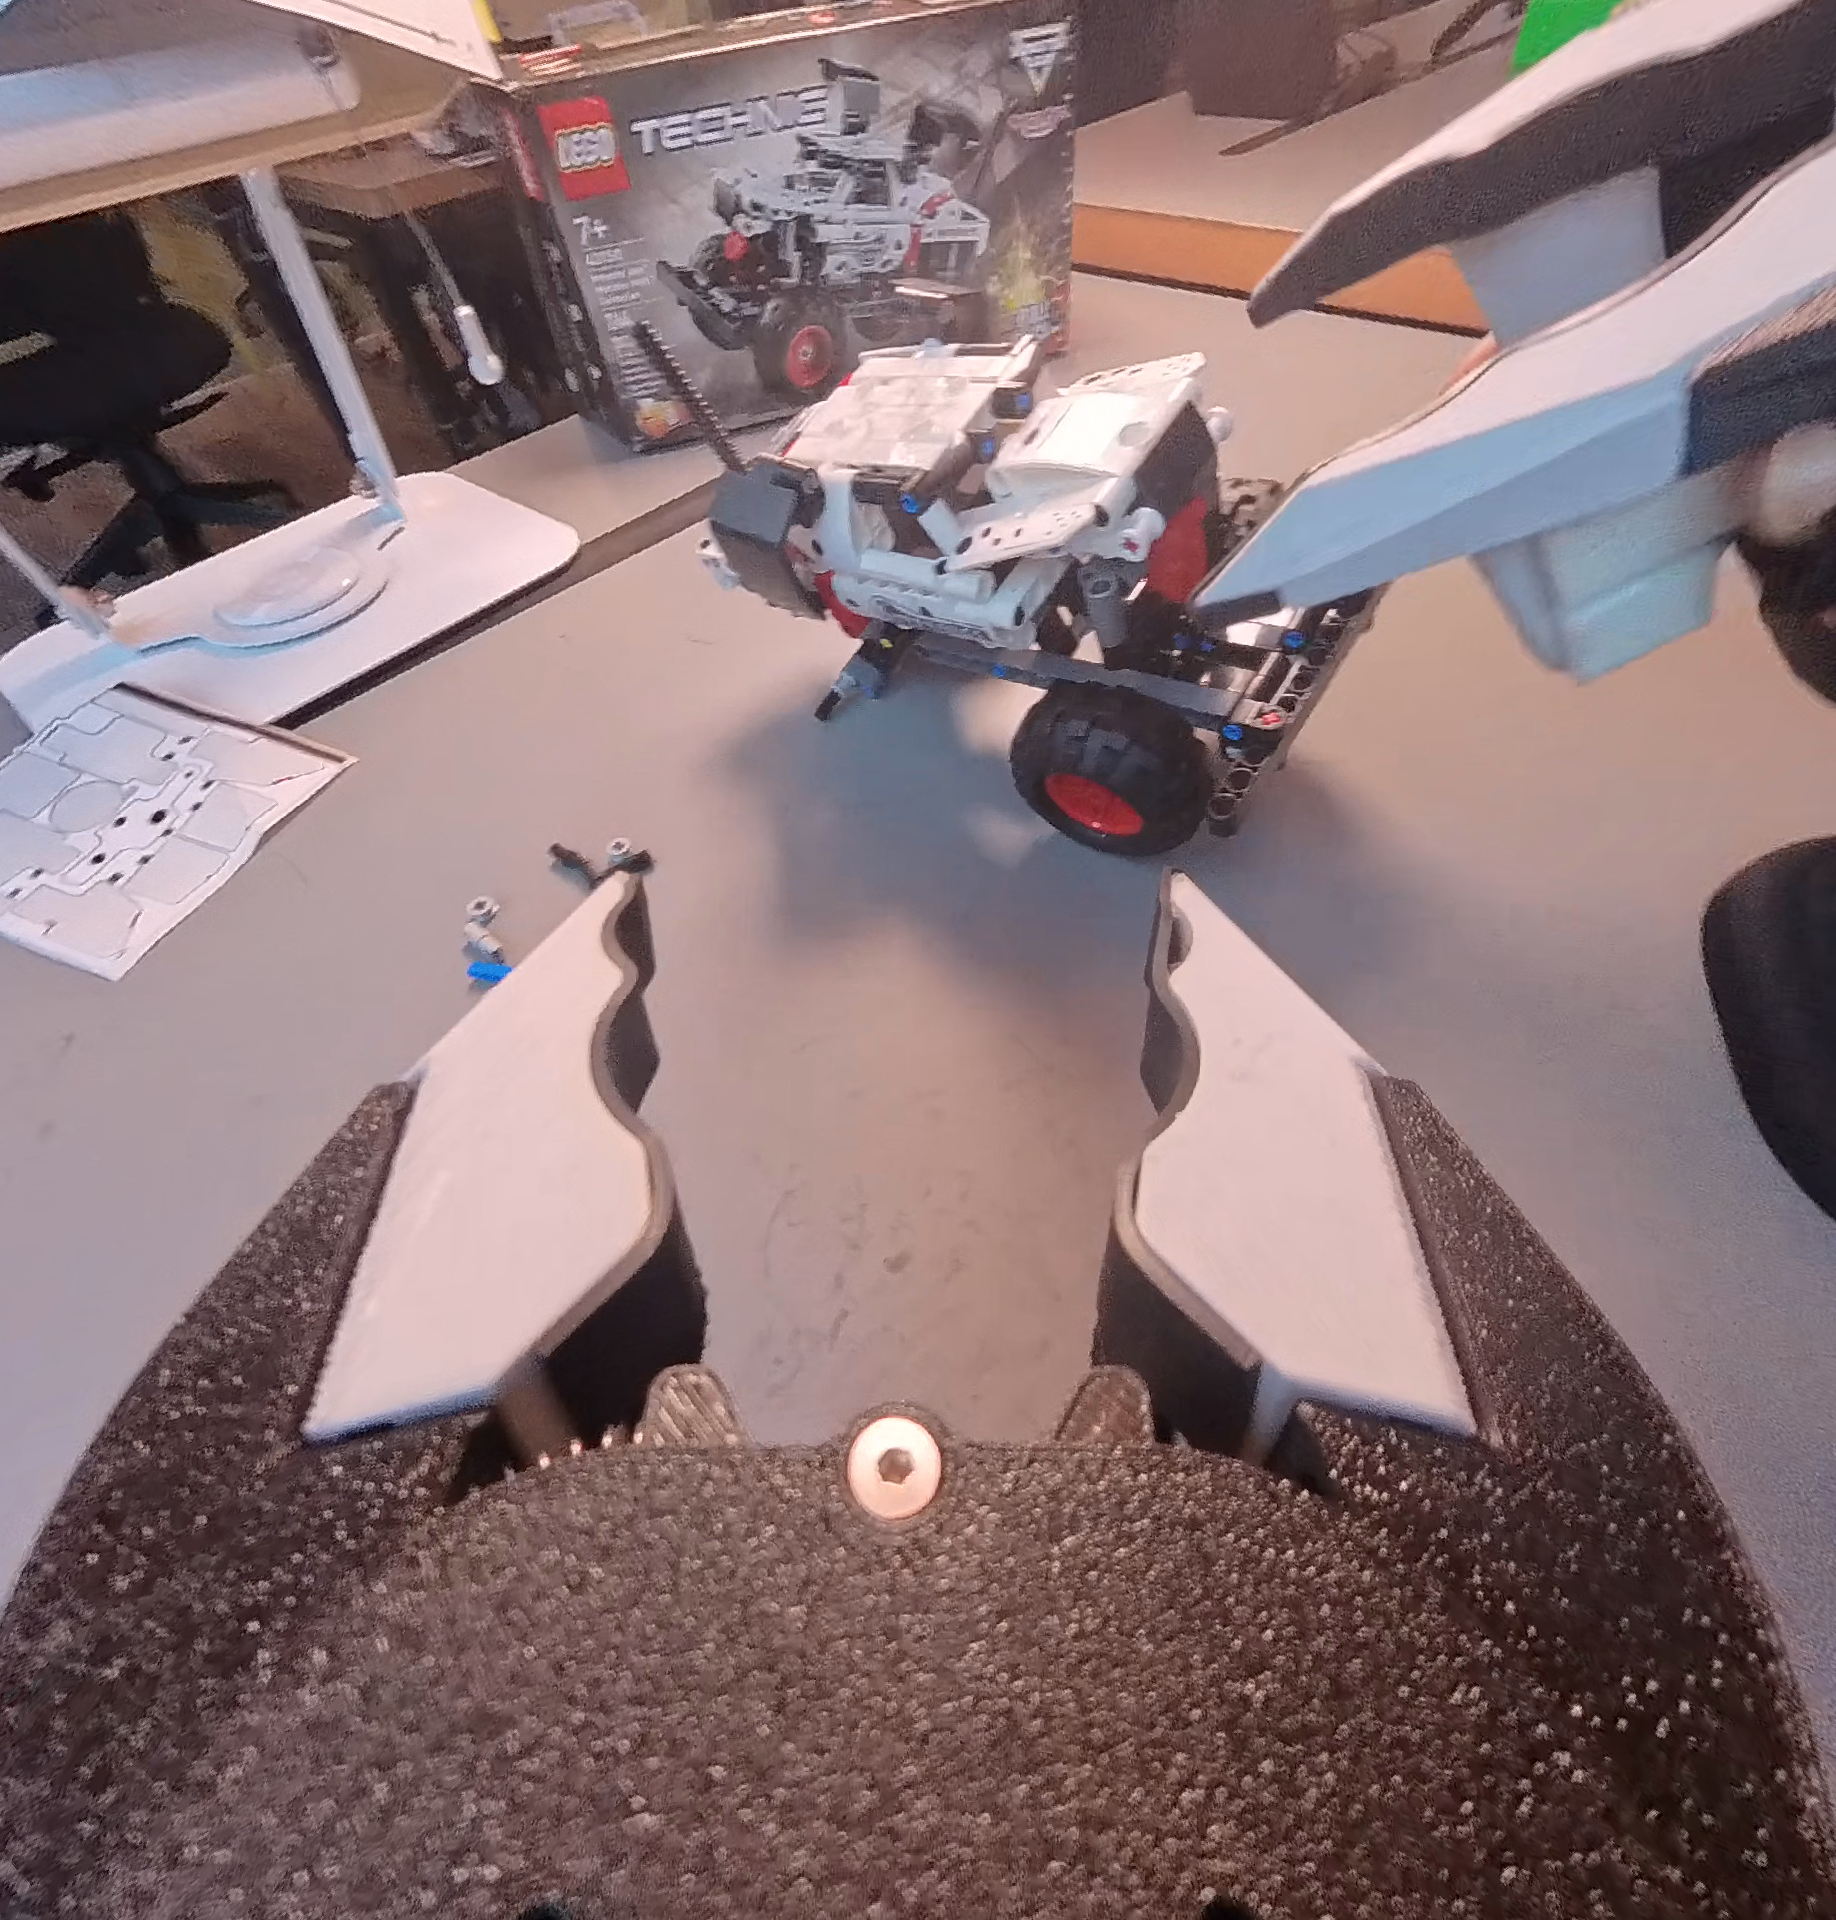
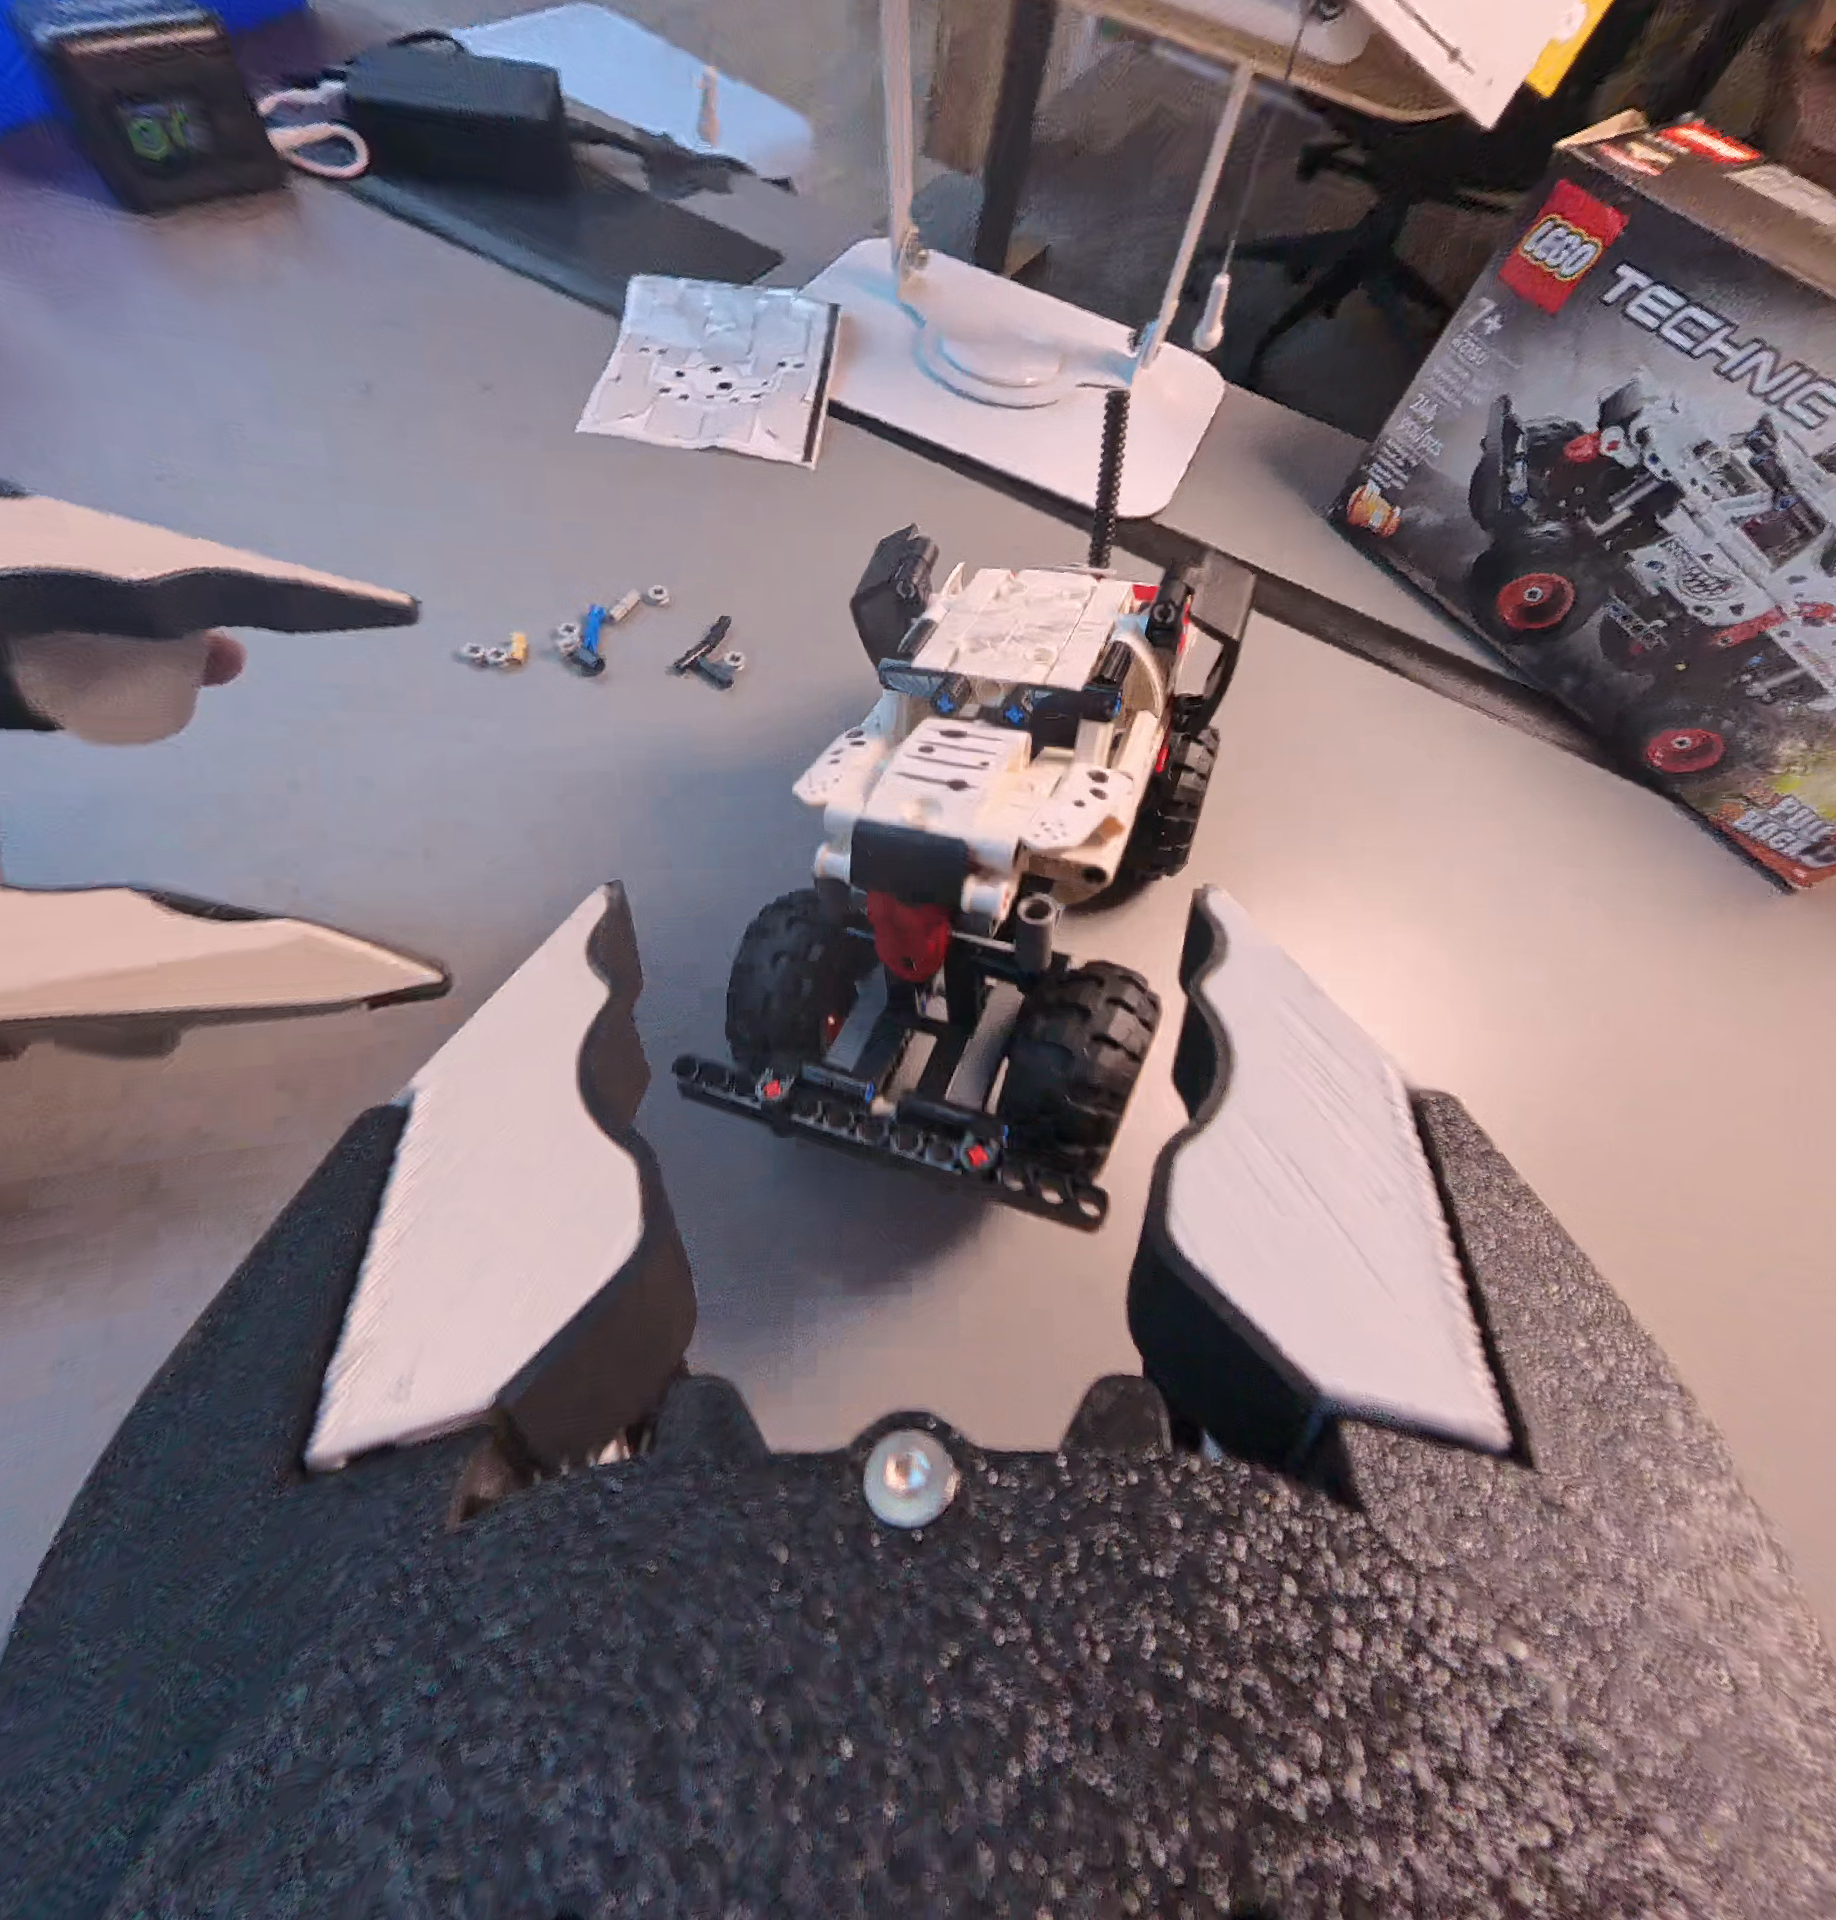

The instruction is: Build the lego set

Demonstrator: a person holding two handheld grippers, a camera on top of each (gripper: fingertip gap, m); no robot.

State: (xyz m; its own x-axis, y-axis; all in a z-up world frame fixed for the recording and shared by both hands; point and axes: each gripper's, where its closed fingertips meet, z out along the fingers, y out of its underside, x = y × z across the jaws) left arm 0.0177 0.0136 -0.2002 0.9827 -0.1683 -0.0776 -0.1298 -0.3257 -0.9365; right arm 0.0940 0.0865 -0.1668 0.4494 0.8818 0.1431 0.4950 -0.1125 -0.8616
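Truck (image 2: 997, 821) largely assembled on the counter (image 2: 1413, 1039); small loose parts (image 2: 597, 634) lie left of it, seemingly unfitted. Left gripper (image 1: 898, 883) and right gripper (image 2: 903, 904): jaws apart, empty.

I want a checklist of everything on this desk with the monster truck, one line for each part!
Surface: smooth grey tabletop, lightly scuffed.
Job's things: white-and-black toy monster truck on black tyres; small loose grey, blue and black pins.
Clutter: printed cardboard set box, used white sticker sheet, white lamp base.
Grippers: left claw open, empty; right claw open near truck's front.
Cables: white cord beside black power adapter.
Surroundings: black office chair.
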